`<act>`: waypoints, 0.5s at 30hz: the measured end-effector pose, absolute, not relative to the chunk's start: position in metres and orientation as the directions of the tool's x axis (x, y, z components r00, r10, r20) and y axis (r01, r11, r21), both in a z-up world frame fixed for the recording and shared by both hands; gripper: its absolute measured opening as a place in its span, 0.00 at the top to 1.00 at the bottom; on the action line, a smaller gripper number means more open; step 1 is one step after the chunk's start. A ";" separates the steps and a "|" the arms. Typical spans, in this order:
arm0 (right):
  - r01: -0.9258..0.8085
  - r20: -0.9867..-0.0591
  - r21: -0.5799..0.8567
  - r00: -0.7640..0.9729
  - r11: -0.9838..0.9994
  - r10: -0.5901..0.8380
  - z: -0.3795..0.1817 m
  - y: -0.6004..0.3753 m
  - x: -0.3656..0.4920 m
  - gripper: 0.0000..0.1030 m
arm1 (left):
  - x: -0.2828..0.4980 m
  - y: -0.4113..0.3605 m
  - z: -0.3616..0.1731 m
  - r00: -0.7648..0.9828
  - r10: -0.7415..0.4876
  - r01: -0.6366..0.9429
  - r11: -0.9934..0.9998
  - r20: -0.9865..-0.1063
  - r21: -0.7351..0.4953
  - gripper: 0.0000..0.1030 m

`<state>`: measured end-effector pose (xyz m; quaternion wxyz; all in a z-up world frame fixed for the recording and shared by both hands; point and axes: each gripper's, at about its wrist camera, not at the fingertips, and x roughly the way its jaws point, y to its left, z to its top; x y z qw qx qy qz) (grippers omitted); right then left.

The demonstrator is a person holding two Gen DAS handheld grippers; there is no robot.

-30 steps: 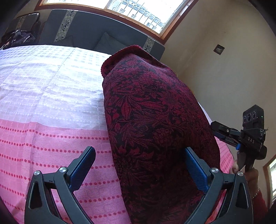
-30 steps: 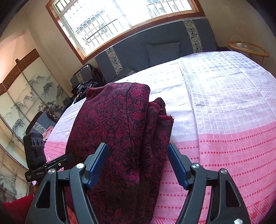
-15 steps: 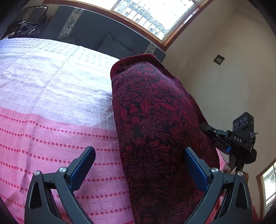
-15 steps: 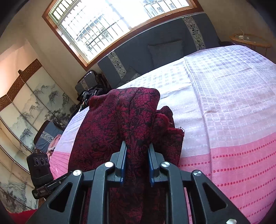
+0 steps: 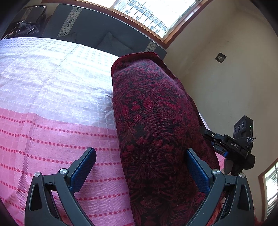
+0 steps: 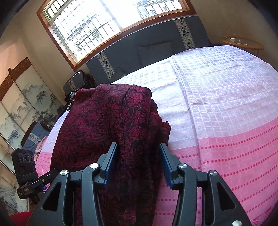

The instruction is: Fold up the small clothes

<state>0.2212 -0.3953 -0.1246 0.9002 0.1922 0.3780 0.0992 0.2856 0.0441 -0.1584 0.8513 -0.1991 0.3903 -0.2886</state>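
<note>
Left wrist view. Left gripper (image 5: 141, 167) at the bottom of the frame, blue pads spread wide. Dark red floral garment (image 5: 156, 125) runs from upper centre down to the bottom edge, folded into a long band lying on the pink-and-white checked bedspread (image 5: 52, 104). Its lower part fills the right half of the gap between the fingers; the right pad (image 5: 197, 169) lies against the cloth's edge, the left pad (image 5: 83, 167) is well apart from it, over bare bedspread. Nothing pinched. Right gripper (image 5: 215, 139) shows at mid right, at the garment's far edge; its jaw state cannot be told from here. Grey sofa (image 5: 97, 29) and window (image 5: 152, 12) along the top.

Right wrist view. Right gripper (image 6: 138, 161) at bottom centre, half-spread, a thick ridge of the dark red floral garment (image 6: 107, 125) between the pads; both pads touch cloth, whether they press it I cannot tell. Garment bunched, centre left, on the bedspread (image 6: 225, 107). Left gripper's body (image 6: 29, 173) at lower left. Painted screen (image 6: 22, 104) on the left wall, round side table (image 6: 243, 42) upper right.
</note>
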 end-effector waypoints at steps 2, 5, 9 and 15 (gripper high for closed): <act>-0.014 -0.651 0.432 0.688 0.902 0.322 -0.129 -0.399 0.221 0.38 | 0.287 0.044 -0.158 0.525 -0.649 0.335 0.752 -0.550 -0.568 0.03; 0.018 -0.664 0.455 0.673 0.890 0.326 -0.135 -0.404 0.220 0.26 | 0.287 0.044 -0.160 0.522 -0.652 0.333 0.749 -0.550 -0.573 0.03; -0.024 -0.640 0.571 0.613 0.821 0.463 -0.150 -0.414 0.226 0.26 | 0.289 0.043 -0.161 0.520 -0.653 0.333 0.748 -0.550 -0.574 0.03; -0.118 -0.578 0.694 0.496 0.710 0.648 -0.165 -0.412 0.246 0.26 | 0.290 0.042 -0.161 0.516 -0.652 0.338 0.751 -0.556 -0.567 0.03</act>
